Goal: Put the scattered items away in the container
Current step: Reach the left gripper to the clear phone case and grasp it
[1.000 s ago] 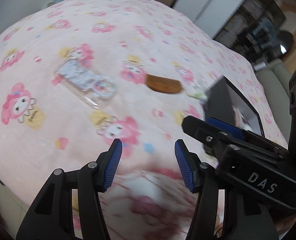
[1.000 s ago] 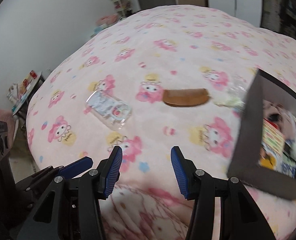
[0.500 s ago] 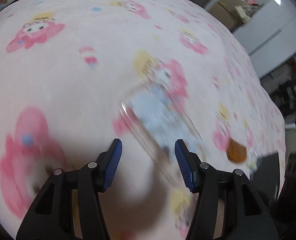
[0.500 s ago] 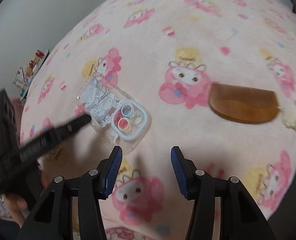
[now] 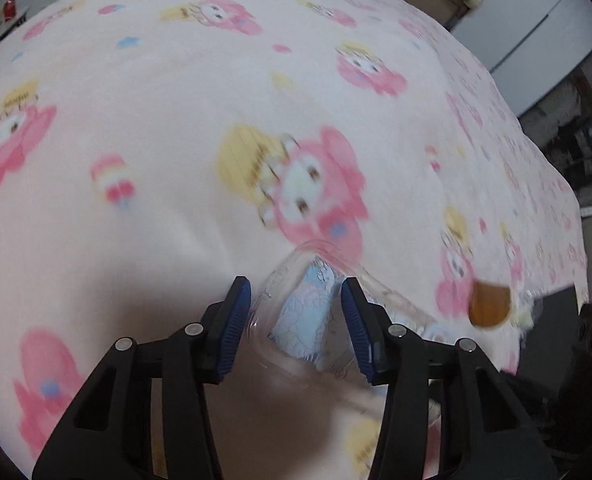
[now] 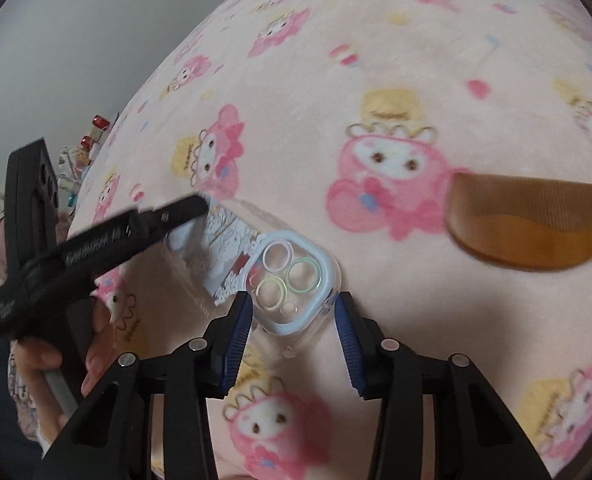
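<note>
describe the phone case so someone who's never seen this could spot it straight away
On the pink cartoon-print blanket, look just ahead of the open right gripper. The phone case lies flat there, with the left gripper at its far end. Unlike the brown wooden comb to its right, it is clear plastic with a pale blue camera frame and coloured rings.
</note>
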Motion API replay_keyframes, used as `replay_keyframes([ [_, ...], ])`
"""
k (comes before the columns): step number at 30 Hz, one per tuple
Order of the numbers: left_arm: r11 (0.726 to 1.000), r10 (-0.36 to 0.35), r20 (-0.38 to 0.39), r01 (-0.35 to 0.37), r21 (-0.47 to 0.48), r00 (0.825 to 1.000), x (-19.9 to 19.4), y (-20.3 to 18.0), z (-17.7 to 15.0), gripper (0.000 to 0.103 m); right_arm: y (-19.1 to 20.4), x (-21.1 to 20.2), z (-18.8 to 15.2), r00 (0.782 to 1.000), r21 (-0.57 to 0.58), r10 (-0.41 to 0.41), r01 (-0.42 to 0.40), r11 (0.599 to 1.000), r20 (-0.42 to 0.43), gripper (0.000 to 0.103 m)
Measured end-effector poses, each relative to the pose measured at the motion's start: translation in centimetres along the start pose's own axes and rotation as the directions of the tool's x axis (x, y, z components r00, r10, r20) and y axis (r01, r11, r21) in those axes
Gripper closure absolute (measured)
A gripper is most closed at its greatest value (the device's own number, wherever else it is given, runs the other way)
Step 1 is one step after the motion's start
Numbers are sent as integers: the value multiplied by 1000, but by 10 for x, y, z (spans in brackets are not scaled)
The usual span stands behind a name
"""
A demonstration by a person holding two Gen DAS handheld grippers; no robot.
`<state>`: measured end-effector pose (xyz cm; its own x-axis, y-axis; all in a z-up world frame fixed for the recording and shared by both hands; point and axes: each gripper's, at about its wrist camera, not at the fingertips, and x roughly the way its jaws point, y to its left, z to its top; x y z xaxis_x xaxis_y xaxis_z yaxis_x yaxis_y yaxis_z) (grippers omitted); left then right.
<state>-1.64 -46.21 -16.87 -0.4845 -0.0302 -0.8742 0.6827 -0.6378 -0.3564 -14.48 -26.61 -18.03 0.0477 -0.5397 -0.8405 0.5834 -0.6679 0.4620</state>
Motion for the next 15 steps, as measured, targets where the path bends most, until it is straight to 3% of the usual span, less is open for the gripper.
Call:
replay_keyframes([
  [7,985,-160,-82,165,59,984,-37,-56,-58,56,-28,-94,-52,993,53,-69,64,997,93,64],
  [10,964,-232,-104,243,105,967,-61,-95,-85,56,-37,-151,-90,979,76,-108,96,992,170,64],
  [12,943,-287,-146,306,133,947,-72,-121,-106,55,-47,-178,-110,974,104,-111,92,990,195,64],
  [15,916,-315,-215,355,185,924,-79,-158,-142,54,-66,-211,-144,968,161,-125,91,983,217,63],
])
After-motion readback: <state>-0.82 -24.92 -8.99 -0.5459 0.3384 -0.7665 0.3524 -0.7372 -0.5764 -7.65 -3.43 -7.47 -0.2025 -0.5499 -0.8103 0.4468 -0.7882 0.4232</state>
